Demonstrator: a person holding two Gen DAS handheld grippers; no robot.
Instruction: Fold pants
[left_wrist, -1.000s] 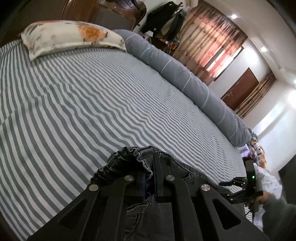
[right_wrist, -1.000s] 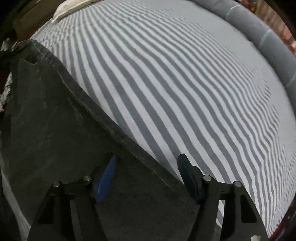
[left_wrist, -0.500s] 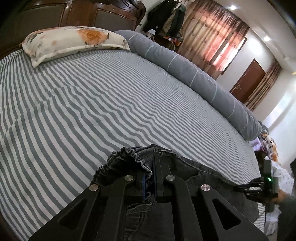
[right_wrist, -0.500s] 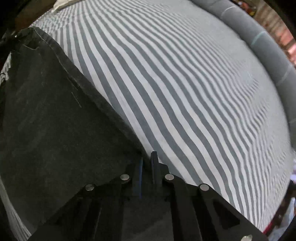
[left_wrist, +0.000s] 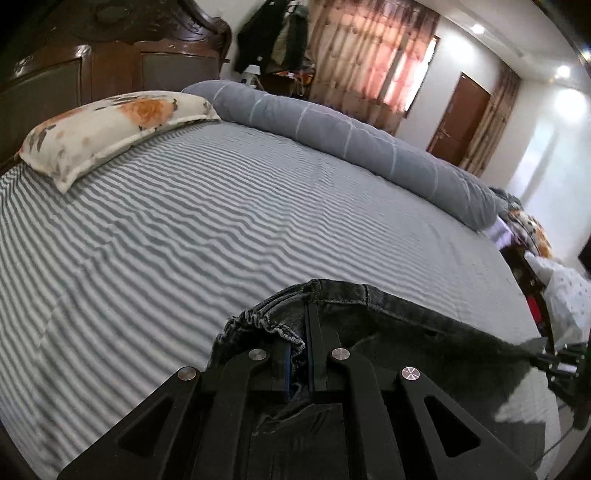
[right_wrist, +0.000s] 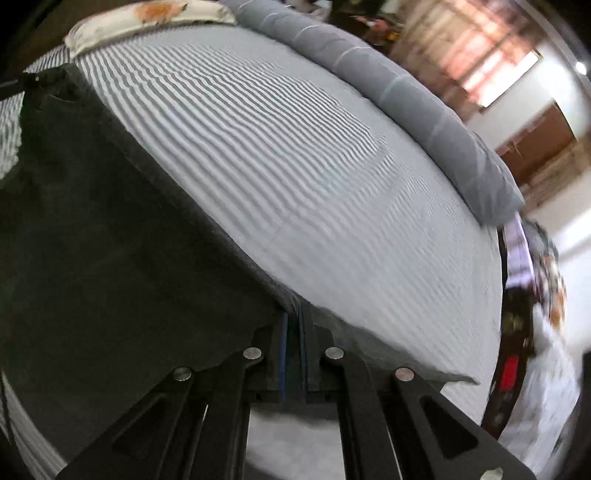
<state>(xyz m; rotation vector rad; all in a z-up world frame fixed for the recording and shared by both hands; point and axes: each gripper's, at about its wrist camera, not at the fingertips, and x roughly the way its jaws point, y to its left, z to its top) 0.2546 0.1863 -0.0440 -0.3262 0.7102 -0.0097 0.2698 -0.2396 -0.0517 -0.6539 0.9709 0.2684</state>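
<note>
Left gripper (left_wrist: 301, 354) is clamping the gathered waistband of the dark pants (left_wrist: 388, 325), at the near edge of the striped bed (left_wrist: 221, 229). Right gripper (right_wrist: 294, 332), jaws pressed together, is pinching the pants' (right_wrist: 110, 258) edge, lifted above the sheet.

Dark grey denim pants (left_wrist: 399, 325) with elastic waistband, lifted and stretched taut above the bed.

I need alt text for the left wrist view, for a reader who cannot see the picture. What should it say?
The left gripper is shut on the gathered waistband of dark grey denim pants, held over a bed with a grey-and-white striped sheet. Behind lie a floral pillow, a long grey bolster and a dark wooden headboard.
</note>
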